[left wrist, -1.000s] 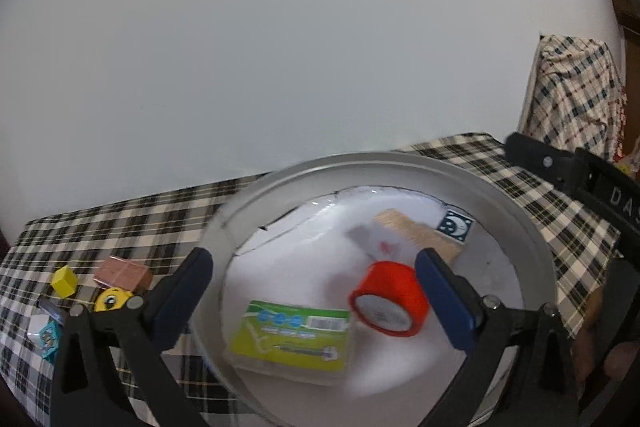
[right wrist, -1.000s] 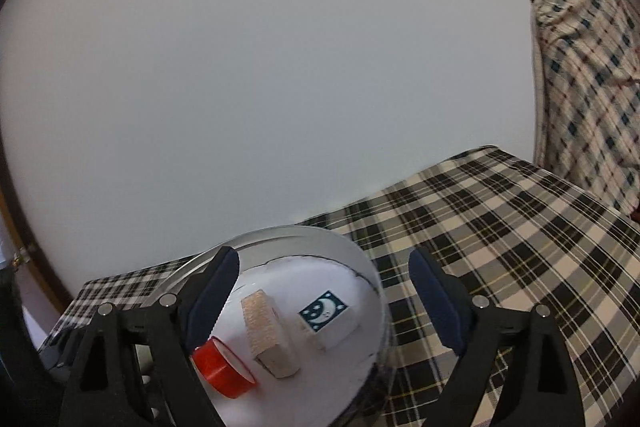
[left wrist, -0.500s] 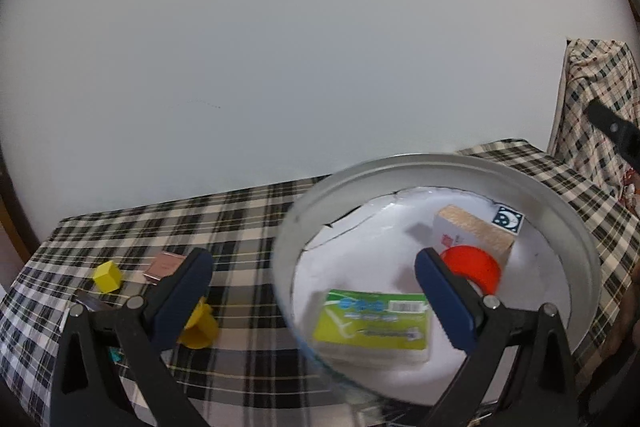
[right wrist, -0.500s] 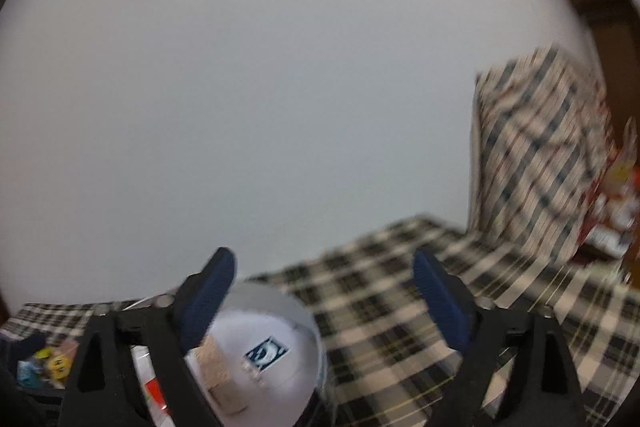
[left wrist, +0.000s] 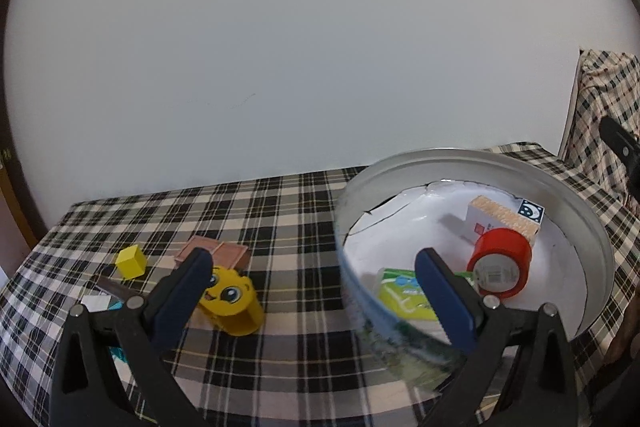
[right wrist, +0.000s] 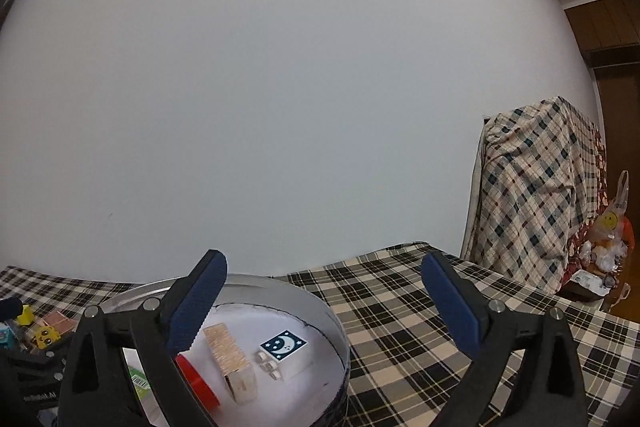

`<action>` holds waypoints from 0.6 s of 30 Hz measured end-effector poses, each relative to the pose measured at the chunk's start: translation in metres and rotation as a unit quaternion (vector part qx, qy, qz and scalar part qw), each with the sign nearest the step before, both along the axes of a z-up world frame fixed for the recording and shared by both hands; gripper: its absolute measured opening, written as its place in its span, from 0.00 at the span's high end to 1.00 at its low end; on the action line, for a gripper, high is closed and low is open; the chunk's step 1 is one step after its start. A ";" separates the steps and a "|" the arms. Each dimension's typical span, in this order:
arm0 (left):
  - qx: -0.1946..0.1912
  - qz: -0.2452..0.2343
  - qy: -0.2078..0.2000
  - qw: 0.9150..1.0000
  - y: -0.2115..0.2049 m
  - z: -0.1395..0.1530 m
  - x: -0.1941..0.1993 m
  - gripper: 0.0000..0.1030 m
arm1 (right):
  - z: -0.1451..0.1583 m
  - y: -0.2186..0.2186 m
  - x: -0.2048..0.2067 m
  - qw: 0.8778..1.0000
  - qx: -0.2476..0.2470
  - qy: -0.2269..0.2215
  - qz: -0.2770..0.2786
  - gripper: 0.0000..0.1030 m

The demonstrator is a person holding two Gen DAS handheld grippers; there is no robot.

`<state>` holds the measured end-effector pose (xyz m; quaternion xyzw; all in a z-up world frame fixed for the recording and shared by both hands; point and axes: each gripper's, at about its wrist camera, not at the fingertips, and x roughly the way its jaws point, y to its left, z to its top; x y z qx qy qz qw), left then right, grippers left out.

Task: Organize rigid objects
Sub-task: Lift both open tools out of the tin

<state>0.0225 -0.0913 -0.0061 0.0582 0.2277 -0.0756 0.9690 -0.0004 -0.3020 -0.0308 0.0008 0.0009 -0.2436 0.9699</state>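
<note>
1. Surface: table under a black-and-cream checked cloth (left wrist: 288, 211), its far edge against a plain white wall (left wrist: 280, 47).
2. Room, right wrist view: something draped in a lighter checked cloth (right wrist: 536, 195) stands past the table's right end, with plastic bags (right wrist: 610, 235) beside it and wood panelling behind.
3. Round metal tin (left wrist: 596, 227) with a white liner sits on the right part of the table. Inside: red tape roll (left wrist: 500, 263), wooden block (left wrist: 502, 217), moon-print cube (left wrist: 530, 211), green packet (left wrist: 400, 293).
4. Loose near the table's left end: yellow cartoon-face piece (left wrist: 232, 301), yellow cube (left wrist: 131, 261), brown flat box (left wrist: 216, 253).
5. Left gripper (left wrist: 316, 291): jaws wide apart, nothing held; the tin's near wall lies between them, no contact visible.
6. Right gripper (right wrist: 324, 303): jaws wide apart, empty, above the tin's right side.
7. Hard to read: small items at the left edge sit behind the left gripper's finger; teal and white bits only. Green packet partly covered. Tin's near rim blurred.
</note>
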 end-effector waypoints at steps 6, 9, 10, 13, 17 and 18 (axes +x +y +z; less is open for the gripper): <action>-0.005 0.006 0.008 1.000 0.014 -0.002 0.000 0.01 | -0.001 0.007 -0.008 1.000 0.008 -0.007 -0.009 0.04; -0.007 0.009 0.012 1.000 0.022 -0.002 0.000 0.01 | -0.002 0.012 -0.010 1.000 0.011 -0.005 -0.007 0.04; -0.008 0.010 0.013 1.000 0.024 -0.003 0.000 0.01 | -0.002 0.015 -0.010 1.000 0.011 -0.005 -0.006 0.04; -0.010 0.013 0.015 1.000 0.033 -0.003 0.000 0.01 | -0.003 0.025 -0.011 1.000 0.010 -0.001 0.000 0.04; -0.015 0.019 0.021 1.000 0.045 -0.005 0.003 0.01 | -0.005 0.039 -0.010 1.000 0.012 0.004 0.013 0.04; -0.016 0.021 0.021 0.999 0.048 -0.005 0.003 0.01 | -0.005 0.043 -0.009 1.000 0.013 0.005 0.017 0.04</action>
